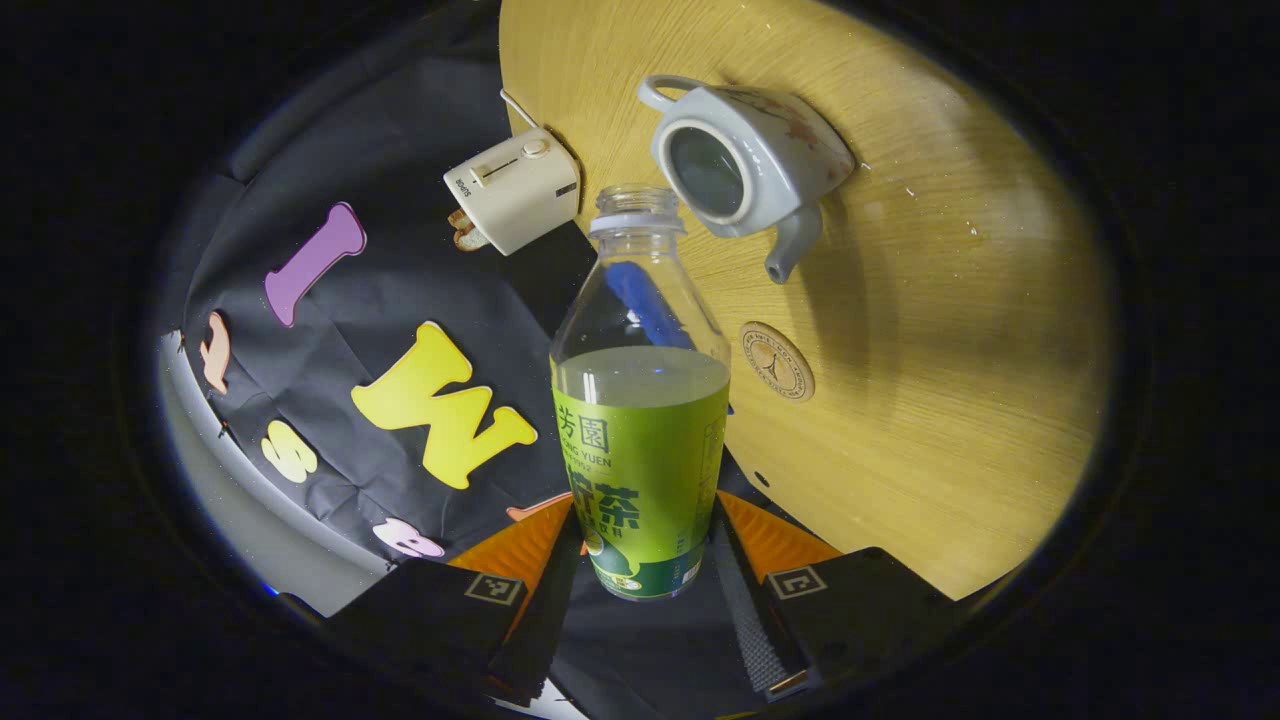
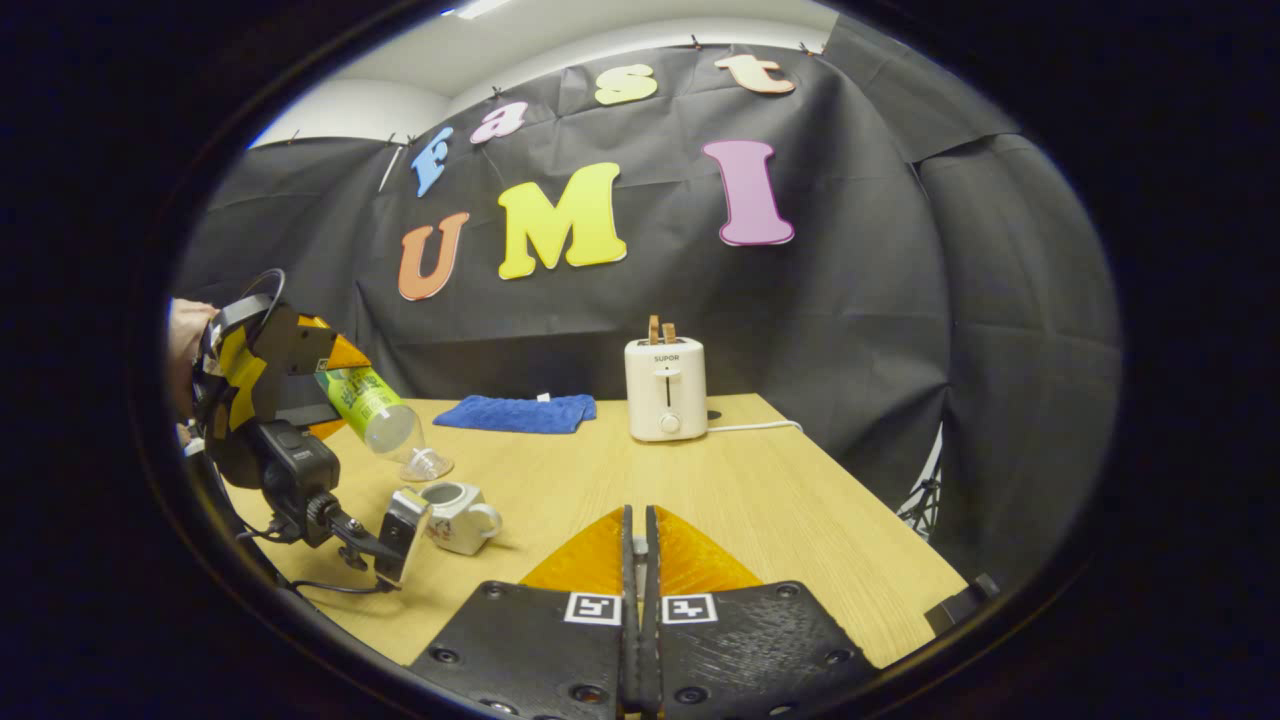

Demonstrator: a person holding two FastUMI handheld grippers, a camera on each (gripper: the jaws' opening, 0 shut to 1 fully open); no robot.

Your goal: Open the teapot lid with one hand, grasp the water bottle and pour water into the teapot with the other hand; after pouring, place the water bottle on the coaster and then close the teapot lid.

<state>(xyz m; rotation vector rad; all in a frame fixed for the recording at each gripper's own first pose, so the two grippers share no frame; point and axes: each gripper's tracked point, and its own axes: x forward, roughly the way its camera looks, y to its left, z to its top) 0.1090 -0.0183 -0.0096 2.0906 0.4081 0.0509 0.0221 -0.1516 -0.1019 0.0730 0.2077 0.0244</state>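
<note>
a light wooden table (image 2: 760, 500) is standing in front of the black cloth wall, and we are working over its near left part. in the left gripper view our left gripper (image 1: 640, 590) is clamping the water bottle (image 1: 640, 400) low on its green label, one finger pressing on each side; the bottle has no cap on, it is roughly half full of clear liquid, and its open mouth is pointing toward the teapot (image 1: 745, 165). the teapot is sitting on the table with its lid off, its round opening bare, spout toward the coaster (image 1: 777, 361), which is lying flat on the wood near the bottle's shoulder and apart from the teapot. in the right gripper view we are seeing the same bottle (image 2: 375, 408) tilted mouth-down just above the teapot (image 2: 458, 515), with a hand (image 2: 185, 350) behind the left gripper at the edge. our right gripper (image 2: 638, 540) is hovering over the table with its fingers pressed together on nothing. a white toaster (image 2: 665, 388) with bread in its slots is standing at the back, a blue cloth (image 2: 515, 412) lying to its left.
</note>
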